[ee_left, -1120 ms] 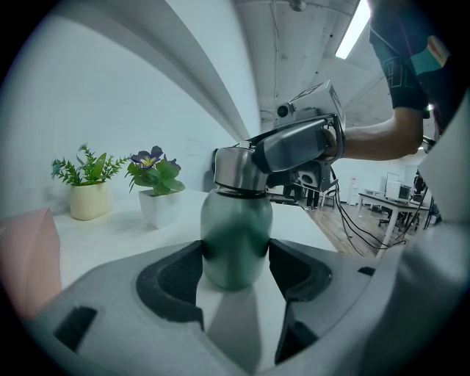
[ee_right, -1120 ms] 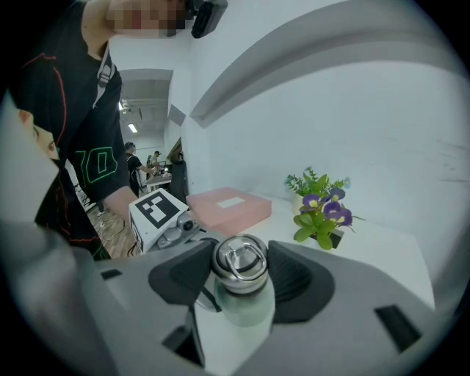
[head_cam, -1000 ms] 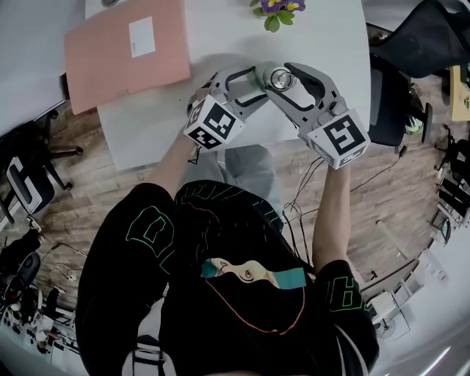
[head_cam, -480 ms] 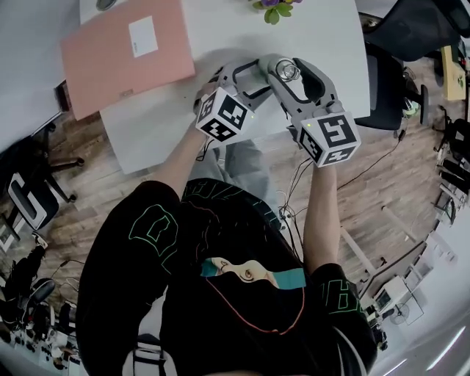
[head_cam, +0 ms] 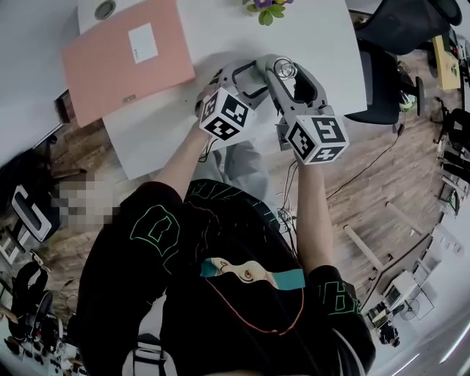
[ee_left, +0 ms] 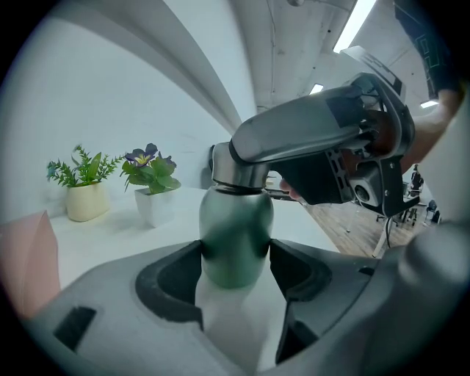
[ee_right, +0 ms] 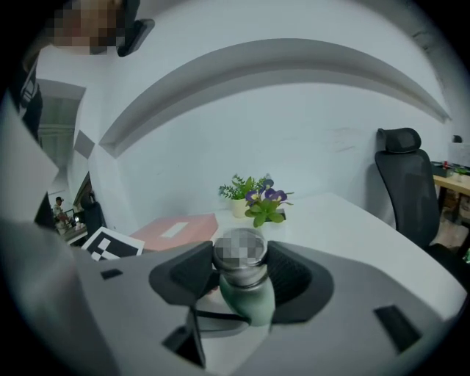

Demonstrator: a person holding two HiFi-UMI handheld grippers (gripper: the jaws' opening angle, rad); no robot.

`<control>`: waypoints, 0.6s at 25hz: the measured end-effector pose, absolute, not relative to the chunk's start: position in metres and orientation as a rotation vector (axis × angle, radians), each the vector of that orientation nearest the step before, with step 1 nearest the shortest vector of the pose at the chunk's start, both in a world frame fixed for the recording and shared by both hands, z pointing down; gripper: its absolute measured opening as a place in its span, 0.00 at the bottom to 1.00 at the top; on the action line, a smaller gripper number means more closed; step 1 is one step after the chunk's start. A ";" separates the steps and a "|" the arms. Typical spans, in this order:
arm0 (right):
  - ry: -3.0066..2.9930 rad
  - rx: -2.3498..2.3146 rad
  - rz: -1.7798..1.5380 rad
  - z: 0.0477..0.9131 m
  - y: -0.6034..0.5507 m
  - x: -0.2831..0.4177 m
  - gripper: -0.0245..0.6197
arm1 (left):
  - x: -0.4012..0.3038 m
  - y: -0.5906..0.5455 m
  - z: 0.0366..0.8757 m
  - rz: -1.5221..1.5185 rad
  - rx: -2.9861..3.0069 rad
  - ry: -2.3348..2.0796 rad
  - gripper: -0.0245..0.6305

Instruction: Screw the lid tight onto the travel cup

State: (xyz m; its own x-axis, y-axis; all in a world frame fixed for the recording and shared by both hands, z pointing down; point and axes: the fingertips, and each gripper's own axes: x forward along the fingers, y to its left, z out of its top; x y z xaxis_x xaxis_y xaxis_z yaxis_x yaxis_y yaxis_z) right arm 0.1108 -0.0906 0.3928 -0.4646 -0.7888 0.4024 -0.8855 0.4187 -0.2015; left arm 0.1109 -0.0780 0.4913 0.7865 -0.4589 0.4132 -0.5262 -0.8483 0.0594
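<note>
left hand-held gripper (ee_left: 235, 257) grips cup (ee_left: 235, 224), right (ee_right: 239, 268) lid (ee_right: 241, 278).

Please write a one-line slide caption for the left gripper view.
Left tool clamps the green travel cup while the right tool grips its steel lid.

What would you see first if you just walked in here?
A green travel cup at the middle of the white table, the left tool clamped on its body and the right tool on its silver lid. Then the big pink folder lying to the left, and purple flowers at the table's far edge.
</note>
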 end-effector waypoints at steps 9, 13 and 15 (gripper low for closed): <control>-2.456 1.247 0.339 0.390 -0.087 0.109 0.45 | 0.112 -0.078 0.491 0.584 2.807 -0.783 0.50; -2.479 1.069 0.227 0.390 -0.088 0.104 0.46 | 0.112 -0.078 0.491 0.585 2.804 -0.783 0.50; -2.490 0.994 0.190 0.390 -0.089 0.103 0.46 | 0.113 -0.077 0.491 0.585 2.803 -0.782 0.50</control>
State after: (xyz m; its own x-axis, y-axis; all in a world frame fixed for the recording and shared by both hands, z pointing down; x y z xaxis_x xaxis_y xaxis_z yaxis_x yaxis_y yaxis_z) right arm 0.1032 -0.0889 0.3897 -0.6393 -0.6193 0.4559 -0.6813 0.7310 0.0377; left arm 0.1127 -0.0775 0.4910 0.7853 -0.4598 0.4145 -0.5276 -0.8474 0.0597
